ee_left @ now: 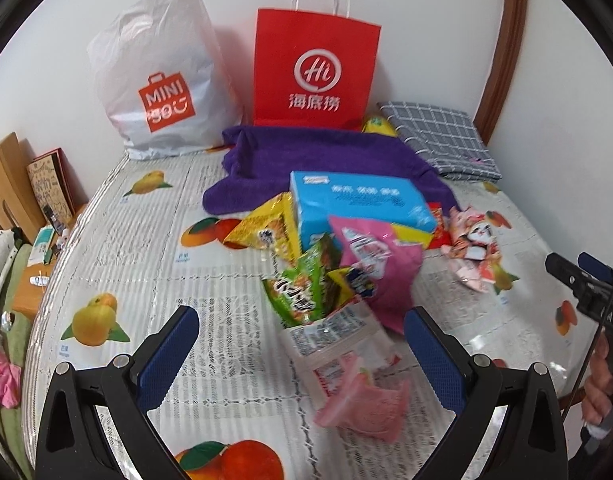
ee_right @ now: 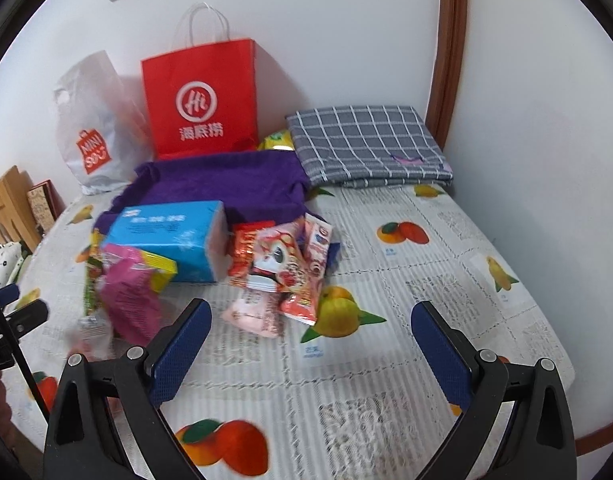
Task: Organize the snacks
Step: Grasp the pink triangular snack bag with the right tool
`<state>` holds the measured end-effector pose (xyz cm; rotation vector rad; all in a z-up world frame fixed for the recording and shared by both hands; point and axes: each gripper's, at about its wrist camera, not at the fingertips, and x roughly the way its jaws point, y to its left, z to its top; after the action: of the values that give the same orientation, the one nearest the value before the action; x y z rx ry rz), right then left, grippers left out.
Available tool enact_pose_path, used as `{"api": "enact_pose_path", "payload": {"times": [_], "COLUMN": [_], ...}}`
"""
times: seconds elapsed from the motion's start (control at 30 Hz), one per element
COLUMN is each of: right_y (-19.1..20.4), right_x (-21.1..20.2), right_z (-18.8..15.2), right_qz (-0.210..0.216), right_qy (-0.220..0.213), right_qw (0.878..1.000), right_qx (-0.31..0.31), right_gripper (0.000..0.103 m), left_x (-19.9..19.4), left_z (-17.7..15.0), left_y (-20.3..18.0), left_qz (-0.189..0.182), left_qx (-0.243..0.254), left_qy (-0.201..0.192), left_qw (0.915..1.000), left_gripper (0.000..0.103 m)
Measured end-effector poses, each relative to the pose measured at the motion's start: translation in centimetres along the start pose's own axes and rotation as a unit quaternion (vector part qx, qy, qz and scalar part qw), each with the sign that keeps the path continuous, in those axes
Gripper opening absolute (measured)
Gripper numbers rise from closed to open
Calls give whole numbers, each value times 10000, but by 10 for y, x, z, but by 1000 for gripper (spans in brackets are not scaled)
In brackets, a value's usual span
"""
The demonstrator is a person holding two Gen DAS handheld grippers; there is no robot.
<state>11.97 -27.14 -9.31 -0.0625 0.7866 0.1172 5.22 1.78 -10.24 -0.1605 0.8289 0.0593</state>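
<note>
I see the snacks in a loose heap mid-worktop: a blue box (ee_left: 362, 204) lying flat, a pink pouch (ee_left: 380, 268) leaning against its front, a green packet (ee_left: 302, 292) and a yellow packet (ee_left: 266, 226) beside it, and pink-and-red wrappers (ee_right: 282, 268) spilled to its right. A small pink pack (ee_left: 364, 402) lies nearest me, between the fingers of my left tool (ee_left: 302, 364). Nothing looks sorted yet; I judge the job barely begun, with the whole pile left to move.

My left tool is spread wide and holds nothing. My right tool (ee_right: 310, 356) is equally spread, empty, above bare fruit-print cloth (ee_right: 386, 360).

Behind the heap lie a purple towel (ee_left: 318, 156) and grey checked fabric (ee_right: 366, 144). Against the wall stand a red paper bag (ee_left: 314, 68) reading "Hi" with Chinese characters, and a white plastic bag (ee_left: 162, 76) marked "MINI". The box's print is too blurred to read.
</note>
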Motion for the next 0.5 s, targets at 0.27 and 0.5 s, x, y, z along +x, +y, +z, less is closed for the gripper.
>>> {"api": "enact_pose_path", "payload": {"times": [0.27,0.5], "right_y": [-30,-13], "right_x": [52,82], "right_z": [10,30], "right_qz": [131,502], "right_qy": [207,210], "right_qw": [9989,9982], "right_qx": [395,261], "right_gripper": [83,79], "left_x": [28,32], "left_z": [1,8], "left_y": [19,27], "left_qz": [39,100], "left_qx": [-219,-236], "left_qy": [225,202], "left_qw": [9995,9995], "left_gripper": [103,103]}}
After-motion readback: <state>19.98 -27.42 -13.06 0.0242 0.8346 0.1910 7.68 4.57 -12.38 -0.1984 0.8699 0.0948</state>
